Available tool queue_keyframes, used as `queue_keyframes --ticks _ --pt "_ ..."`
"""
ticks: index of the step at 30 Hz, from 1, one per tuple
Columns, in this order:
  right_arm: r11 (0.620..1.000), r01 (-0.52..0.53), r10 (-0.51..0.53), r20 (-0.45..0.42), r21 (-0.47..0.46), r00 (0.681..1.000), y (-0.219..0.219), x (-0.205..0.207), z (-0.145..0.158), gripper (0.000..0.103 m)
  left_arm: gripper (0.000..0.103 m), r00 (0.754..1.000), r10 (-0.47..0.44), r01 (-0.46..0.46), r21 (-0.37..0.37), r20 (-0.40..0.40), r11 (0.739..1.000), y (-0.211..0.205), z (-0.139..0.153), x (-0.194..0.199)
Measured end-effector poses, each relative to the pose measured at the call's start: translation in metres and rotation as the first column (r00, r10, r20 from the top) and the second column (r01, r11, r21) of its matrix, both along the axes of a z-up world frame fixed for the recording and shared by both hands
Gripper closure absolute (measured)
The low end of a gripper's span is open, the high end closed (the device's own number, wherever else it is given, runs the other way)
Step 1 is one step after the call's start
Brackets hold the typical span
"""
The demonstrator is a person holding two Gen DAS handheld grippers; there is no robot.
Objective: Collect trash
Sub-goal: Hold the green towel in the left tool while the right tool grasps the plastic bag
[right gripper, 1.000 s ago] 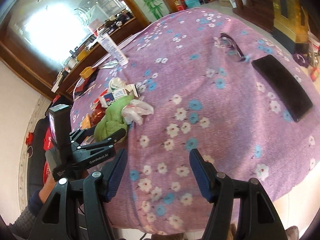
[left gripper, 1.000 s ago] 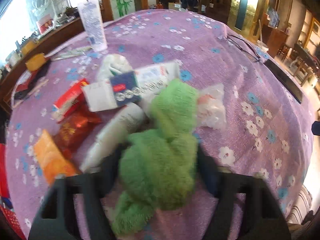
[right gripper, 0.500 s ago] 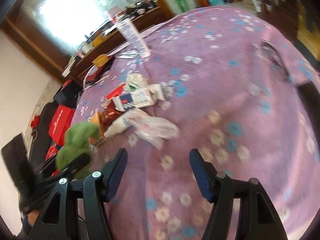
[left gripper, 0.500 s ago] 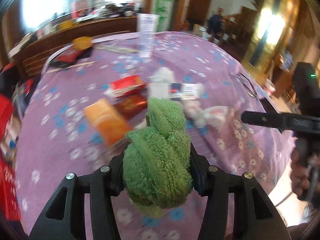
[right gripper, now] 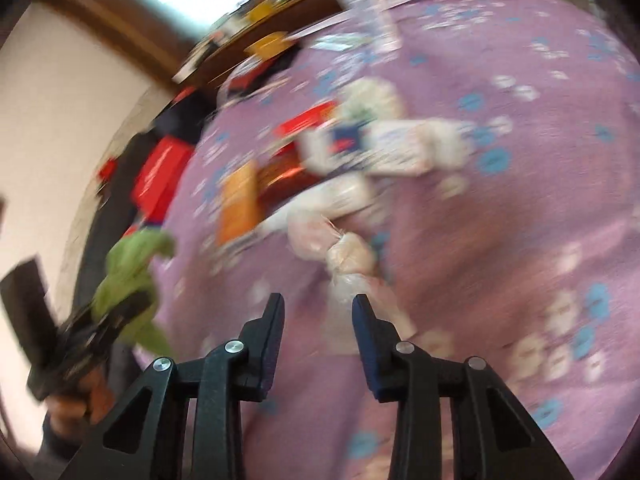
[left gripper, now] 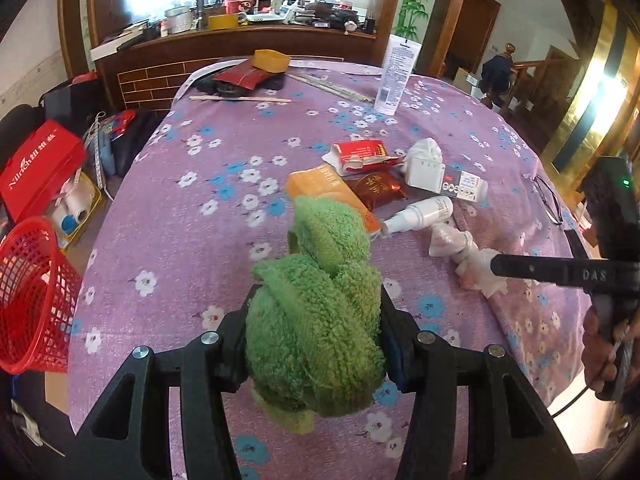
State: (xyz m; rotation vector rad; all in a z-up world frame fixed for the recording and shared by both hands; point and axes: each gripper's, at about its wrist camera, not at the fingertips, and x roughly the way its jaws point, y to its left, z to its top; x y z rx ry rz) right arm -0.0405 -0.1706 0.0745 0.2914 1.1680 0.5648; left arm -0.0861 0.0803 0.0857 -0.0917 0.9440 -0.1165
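Leftmost, a red mesh basket [left gripper: 34,296] is seen beside the desk [left gripper: 192,216], below its edge, probably placed there to take the trash. Next, the left gripper [left gripper: 314,344] is clamped on a bunched green towel [left gripper: 316,320], which is held clear above the purple flowered cloth, seemingly so the pile can be reached without dragging it. Toward the middle, the trash is heaped together: an orange packet [left gripper: 332,196], a torn red carton [left gripper: 362,154], a dark red wrapper [left gripper: 376,188], a white box with a dark label [left gripper: 444,178], a small white bottle [left gripper: 420,214], and a knotted clear plastic bag [left gripper: 460,252] nearest the right. A tall white tube [left gripper: 396,76] is left standing at the far edge. At the right, the right gripper [right gripper: 318,320] is angled down at that bag; its jaws have just been closing, the bag's tail [right gripper: 348,292] lies between them, and whether it is pinched cannot be told through the blur.
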Motion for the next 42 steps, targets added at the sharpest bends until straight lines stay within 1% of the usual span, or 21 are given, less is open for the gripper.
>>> queue_keyframes --ticks 1,2,3,4,8,9,11,14,16,18,21,22,26,29,31,35,37,39,42 --pt "0.999 -0.003 0.004 0.027 -0.033 1.000 0.002 -0.001 0.004 0.064 0.052 1.000 0.004 -0.004 0.005 0.002 1.000 0.001 0.001 -0.001" --pt "0.997 -0.008 0.013 0.072 -0.076 0.997 0.006 -0.001 0.010 0.063 0.052 1.000 0.004 -0.004 0.007 0.003 1.000 0.002 0.001 -0.001" --pt "0.995 -0.011 0.020 0.091 -0.097 0.996 0.007 0.000 0.012 0.059 0.052 1.000 0.007 -0.007 0.006 0.005 1.000 0.003 0.002 -0.002" --pt "0.993 -0.013 0.025 0.098 -0.117 0.995 0.008 0.002 0.012 0.056 0.052 1.000 0.008 -0.008 0.007 0.005 1.000 0.004 0.002 -0.002" --pt "0.983 -0.033 0.056 0.129 -0.180 0.990 0.013 0.014 0.010 0.056 0.052 1.000 0.006 -0.006 0.007 0.007 1.000 0.004 0.004 -0.004" --pt "0.979 -0.038 0.063 0.119 -0.199 0.991 0.014 0.019 0.007 0.056 0.052 1.000 0.004 -0.004 0.009 0.007 1.000 0.004 0.004 -0.005" --pt "0.977 -0.048 0.070 0.100 -0.209 0.992 0.013 0.025 -0.001 0.056 0.052 1.000 0.000 0.000 0.012 0.008 1.000 0.003 0.004 -0.006" --pt "0.964 -0.053 0.079 0.094 -0.259 0.992 0.016 0.025 -0.009 0.054 0.052 1.000 -0.004 0.004 0.012 0.006 1.000 0.002 0.003 -0.006" --pt "0.959 -0.074 0.102 0.090 -0.275 0.991 0.020 0.019 -0.012 0.056 0.052 1.000 -0.007 0.007 0.011 0.004 1.000 0.000 0.001 -0.006" --pt "0.942 -0.087 0.120 0.085 -0.324 0.989 0.026 0.014 -0.019 0.057 0.052 1.000 -0.011 0.011 0.009 0.001 1.000 -0.002 0.000 -0.006" --pt "0.930 -0.069 0.117 0.113 -0.362 0.987 0.031 0.007 -0.019 0.065 0.052 1.000 -0.010 0.009 0.019 0.008 1.000 -0.005 -0.001 -0.007" --pt "0.931 -0.051 0.102 0.123 -0.361 0.987 0.030 0.005 -0.017 0.066 0.052 1.000 -0.008 0.008 0.023 0.013 1.000 -0.006 -0.001 -0.007" --pt "0.957 0.003 0.046 0.163 -0.290 0.986 0.028 -0.007 0.008 0.067 0.052 0.999 0.014 -0.015 0.027 0.047 1.000 -0.007 0.006 -0.009" --pt "0.979 0.038 -0.002 0.181 -0.199 0.983 0.031 -0.018 0.031 0.067 0.052 0.997 0.025 -0.027 0.024 0.072 0.999 -0.009 0.012 -0.010" --pt "0.987 0.041 -0.011 0.186 -0.157 0.983 0.037 -0.025 0.038 0.067 0.052 0.996 0.029 -0.033 0.035 0.086 0.999 -0.011 0.015 -0.010" --pt "0.990 0.026 0.000 0.185 -0.137 0.983 0.055 -0.037 0.040 0.067 0.052 0.995 0.032 -0.038 0.059 0.096 0.998 -0.012 0.016 -0.011" --pt "0.989 0.023 0.004 0.180 -0.149 0.984 0.057 -0.041 0.037 0.067 0.052 0.994 0.036 -0.044 0.074 0.100 0.996 -0.012 0.015 -0.011" --pt "0.990 0.023 0.000 0.161 -0.142 0.987 0.057 -0.041 0.034 0.067 0.052 0.994 0.038 -0.048 0.095 0.106 0.994 -0.013 0.015 -0.012" --pt "0.990 0.023 -0.001 0.156 -0.138 0.988 0.057 -0.042 0.033 0.067 0.052 0.993 0.046 -0.058 0.107 0.107 0.993 -0.011 0.015 -0.013"
